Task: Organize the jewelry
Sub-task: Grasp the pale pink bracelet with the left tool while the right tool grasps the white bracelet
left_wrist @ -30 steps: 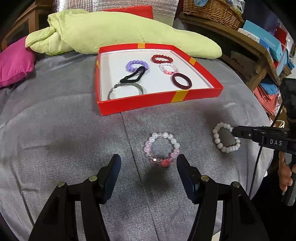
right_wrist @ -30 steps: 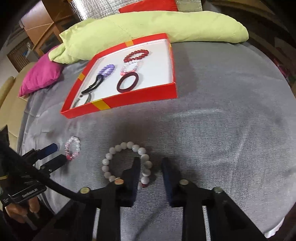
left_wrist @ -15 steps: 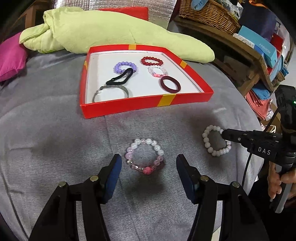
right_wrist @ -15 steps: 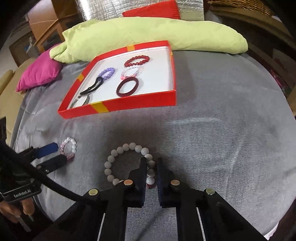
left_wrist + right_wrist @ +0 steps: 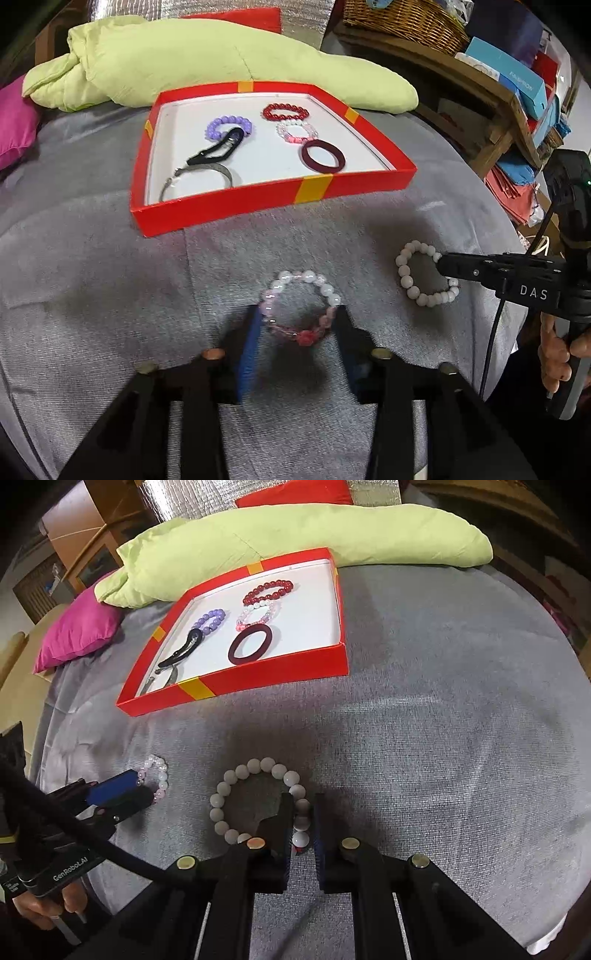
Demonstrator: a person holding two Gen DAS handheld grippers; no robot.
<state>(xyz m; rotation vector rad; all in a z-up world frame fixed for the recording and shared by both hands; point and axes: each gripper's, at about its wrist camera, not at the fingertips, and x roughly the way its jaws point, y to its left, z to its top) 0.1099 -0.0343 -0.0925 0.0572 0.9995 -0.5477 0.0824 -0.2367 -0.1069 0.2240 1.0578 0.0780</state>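
A pink and clear bead bracelet lies flat on the grey cloth. My left gripper has one finger on each side of it, and its jaws are closing; the ring still looks round. A white bead bracelet lies to the right of it. My right gripper is shut on this bracelet's near right strand, with one finger inside the ring. The red tray farther back holds a red bead bracelet, a purple one, a black clip, a maroon hair tie, a clear-pink bracelet and a metal bangle.
A lime green pillow lies behind the tray, and a magenta cushion at the far left. A wooden shelf with boxes and a wicker basket stand at the right. A hand holds the right gripper's handle.
My left gripper has come forward over the pink bracelet and its jaws have narrowed around it. The right jaws have closed on the white bracelet's beads.
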